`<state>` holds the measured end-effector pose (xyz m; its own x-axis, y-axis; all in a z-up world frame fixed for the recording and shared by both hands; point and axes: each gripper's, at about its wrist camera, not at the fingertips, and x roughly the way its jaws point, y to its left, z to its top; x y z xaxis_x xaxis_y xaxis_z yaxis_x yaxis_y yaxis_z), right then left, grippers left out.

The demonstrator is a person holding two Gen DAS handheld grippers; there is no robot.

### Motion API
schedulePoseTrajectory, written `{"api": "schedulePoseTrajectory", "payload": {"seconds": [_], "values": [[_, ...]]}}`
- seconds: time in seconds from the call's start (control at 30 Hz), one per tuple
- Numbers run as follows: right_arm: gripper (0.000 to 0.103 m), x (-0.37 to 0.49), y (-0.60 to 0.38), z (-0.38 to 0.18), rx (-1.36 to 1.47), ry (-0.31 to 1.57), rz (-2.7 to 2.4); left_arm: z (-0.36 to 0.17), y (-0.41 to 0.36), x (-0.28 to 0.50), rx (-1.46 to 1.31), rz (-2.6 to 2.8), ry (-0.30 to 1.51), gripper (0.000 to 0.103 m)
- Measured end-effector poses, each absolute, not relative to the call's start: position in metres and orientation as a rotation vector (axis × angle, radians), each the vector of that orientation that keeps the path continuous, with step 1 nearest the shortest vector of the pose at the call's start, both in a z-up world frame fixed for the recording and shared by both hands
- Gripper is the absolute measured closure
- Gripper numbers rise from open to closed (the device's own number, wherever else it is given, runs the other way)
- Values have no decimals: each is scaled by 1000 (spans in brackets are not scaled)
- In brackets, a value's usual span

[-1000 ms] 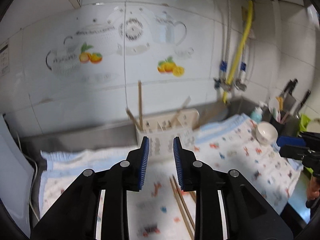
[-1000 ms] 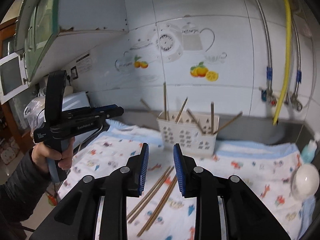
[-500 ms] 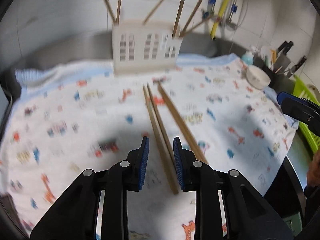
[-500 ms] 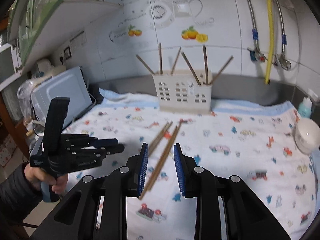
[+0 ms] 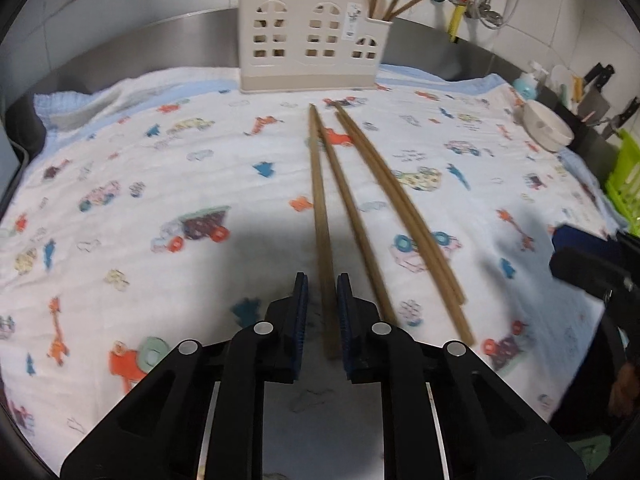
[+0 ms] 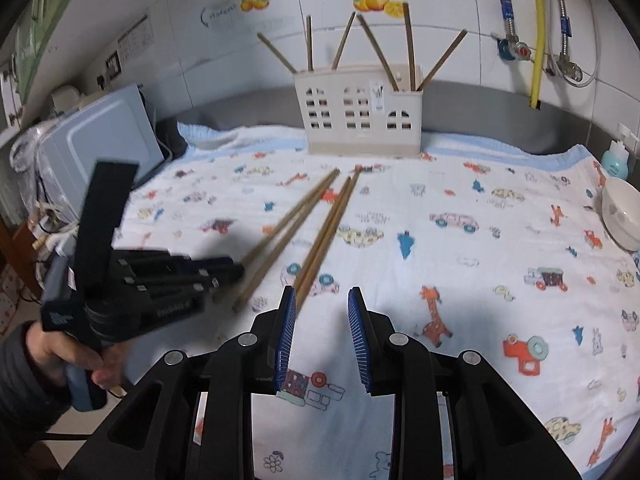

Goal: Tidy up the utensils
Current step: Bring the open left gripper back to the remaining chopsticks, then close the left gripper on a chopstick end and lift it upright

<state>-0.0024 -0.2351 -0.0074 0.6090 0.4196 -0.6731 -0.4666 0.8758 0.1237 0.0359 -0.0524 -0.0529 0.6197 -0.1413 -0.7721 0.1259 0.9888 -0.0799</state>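
Several wooden chopsticks (image 5: pixel 352 200) lie on the patterned cloth (image 5: pixel 140 184), pointing at a cream utensil holder (image 5: pixel 310 38) that holds several more upright. My left gripper (image 5: pixel 322 280) is open low over the cloth, its jaws either side of the near end of the leftmost chopstick (image 5: pixel 322 240). In the right wrist view the left gripper (image 6: pixel 236 270) is at the chopsticks' (image 6: pixel 304 220) near ends. My right gripper (image 6: pixel 322 296) is open and empty, above the cloth just right of them. The holder (image 6: pixel 362 118) stands at the back.
A white bowl (image 5: pixel 546 126) sits at the cloth's right edge, with knives (image 5: pixel 600 80) and a green rack (image 5: pixel 628 176) beyond. A grey appliance (image 6: pixel 100 144) stands to the left. A teal bottle (image 6: pixel 616 162) is at the back right. The tiled wall carries pipes (image 6: pixel 536 32).
My left gripper has tilted down from the wall and dropped to the cloth, and now straddles the leftmost chopstick's end. My right gripper has lowered and opened wider.
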Motion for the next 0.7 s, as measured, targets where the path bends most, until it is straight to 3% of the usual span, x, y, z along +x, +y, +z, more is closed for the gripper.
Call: {"api": "schedulePoseTrajectory", "payload": {"seconds": [0.7], "values": [[88, 9, -201, -45, -145, 832, 473, -55, -38, 33, -61, -174, 876, 89]]}}
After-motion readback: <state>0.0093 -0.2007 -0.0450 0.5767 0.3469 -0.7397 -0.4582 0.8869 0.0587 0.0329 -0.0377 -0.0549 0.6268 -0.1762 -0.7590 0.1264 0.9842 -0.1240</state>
